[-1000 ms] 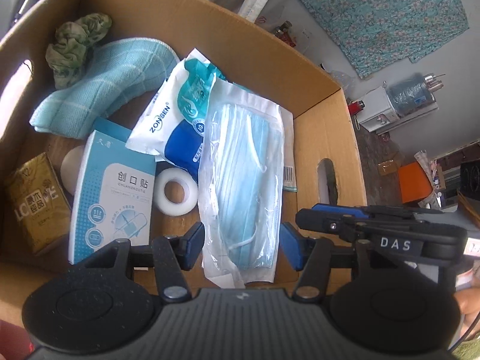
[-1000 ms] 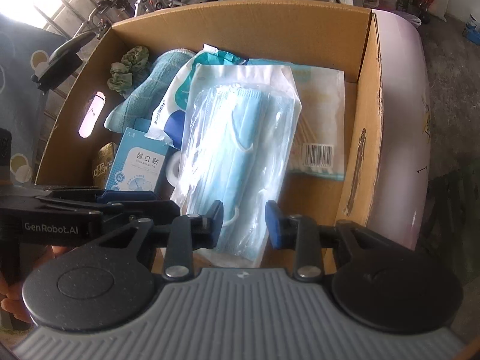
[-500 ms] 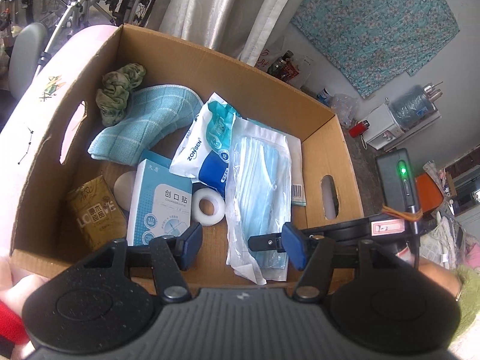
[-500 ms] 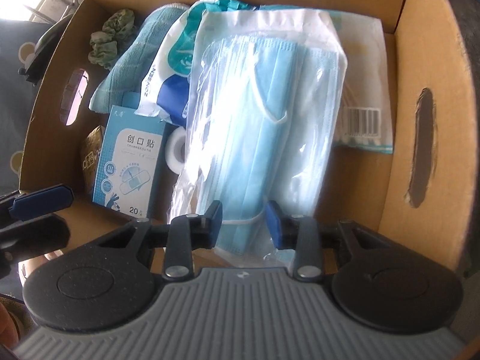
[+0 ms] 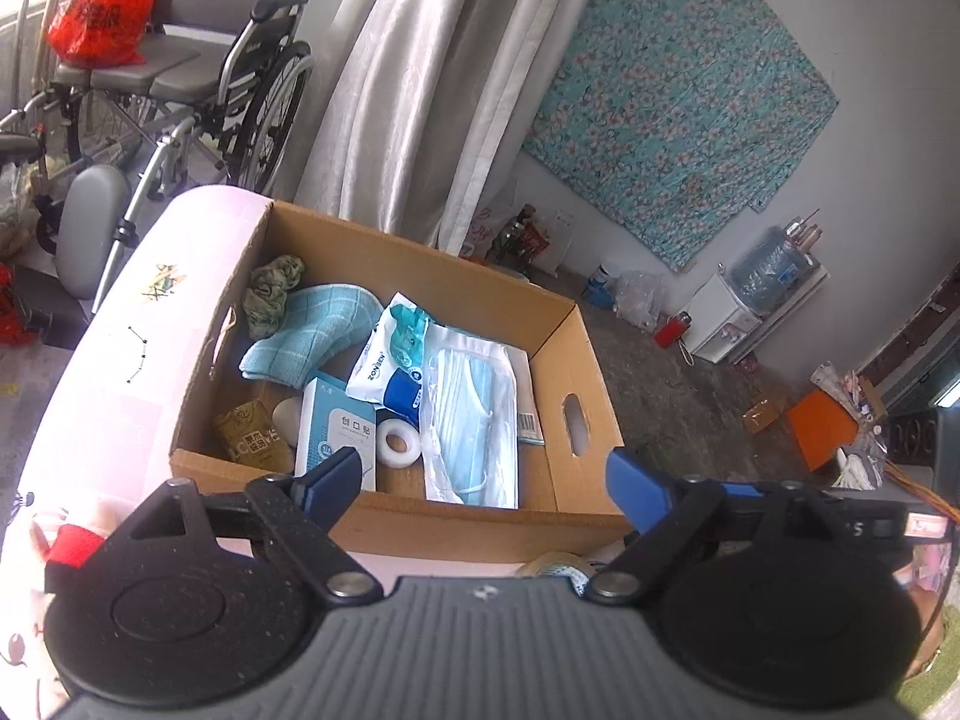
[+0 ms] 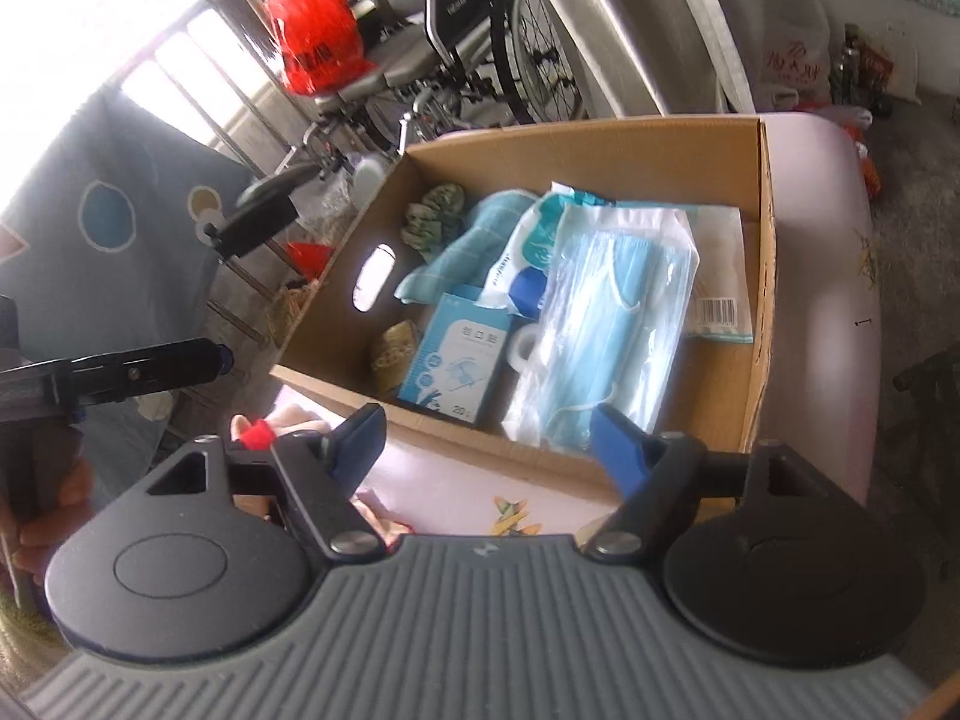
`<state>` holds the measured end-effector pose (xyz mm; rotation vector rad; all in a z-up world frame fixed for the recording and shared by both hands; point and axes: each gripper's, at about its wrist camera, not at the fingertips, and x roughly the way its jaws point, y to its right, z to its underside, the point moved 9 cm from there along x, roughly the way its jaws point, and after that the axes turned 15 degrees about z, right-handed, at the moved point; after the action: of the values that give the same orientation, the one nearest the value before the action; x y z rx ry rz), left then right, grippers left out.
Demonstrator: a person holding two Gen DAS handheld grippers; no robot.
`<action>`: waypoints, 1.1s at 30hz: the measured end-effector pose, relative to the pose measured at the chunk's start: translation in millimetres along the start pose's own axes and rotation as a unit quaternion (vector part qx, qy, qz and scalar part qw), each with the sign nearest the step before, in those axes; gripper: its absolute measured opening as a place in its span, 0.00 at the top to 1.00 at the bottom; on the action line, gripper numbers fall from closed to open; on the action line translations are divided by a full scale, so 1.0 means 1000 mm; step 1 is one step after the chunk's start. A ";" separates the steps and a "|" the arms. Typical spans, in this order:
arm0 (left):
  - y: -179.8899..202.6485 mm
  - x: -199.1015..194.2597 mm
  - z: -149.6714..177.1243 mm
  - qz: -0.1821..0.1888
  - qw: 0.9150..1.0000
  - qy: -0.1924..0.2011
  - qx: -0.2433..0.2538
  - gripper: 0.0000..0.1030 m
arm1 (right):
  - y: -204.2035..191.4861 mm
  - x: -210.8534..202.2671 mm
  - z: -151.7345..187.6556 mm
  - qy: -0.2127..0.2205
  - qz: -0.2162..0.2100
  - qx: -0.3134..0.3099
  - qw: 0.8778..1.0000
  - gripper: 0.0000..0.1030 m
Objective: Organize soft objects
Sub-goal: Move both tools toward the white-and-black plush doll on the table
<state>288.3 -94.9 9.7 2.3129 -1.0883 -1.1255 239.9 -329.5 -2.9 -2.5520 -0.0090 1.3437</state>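
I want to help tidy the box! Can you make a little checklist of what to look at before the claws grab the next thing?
1. Left claw empty, jaws apart: ok; they have just been opening, nothing between them.
2. Right claw empty, jaws apart: ok; just opened too.
3. Face mask pack lying inside the cardboard box, on top of the other packs: ok.
4. Both claws outside the box, nearer than its front wall: ok.
5. Teal towel and green scrunchie together in the far corner: ok.
6. Next soft thing to pick: cannot tell; only a red-and-white bit peeks out beside the box.
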 end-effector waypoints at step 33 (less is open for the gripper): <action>-0.122 -0.179 0.145 -0.172 0.979 0.099 -0.038 0.01 | -0.220 0.030 0.166 -0.104 -0.165 0.082 0.977 0.01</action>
<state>164.8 123.7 -60.9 2.5488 -0.5785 -1.0007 146.8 -76.2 -66.9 -2.1487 -0.3321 1.4033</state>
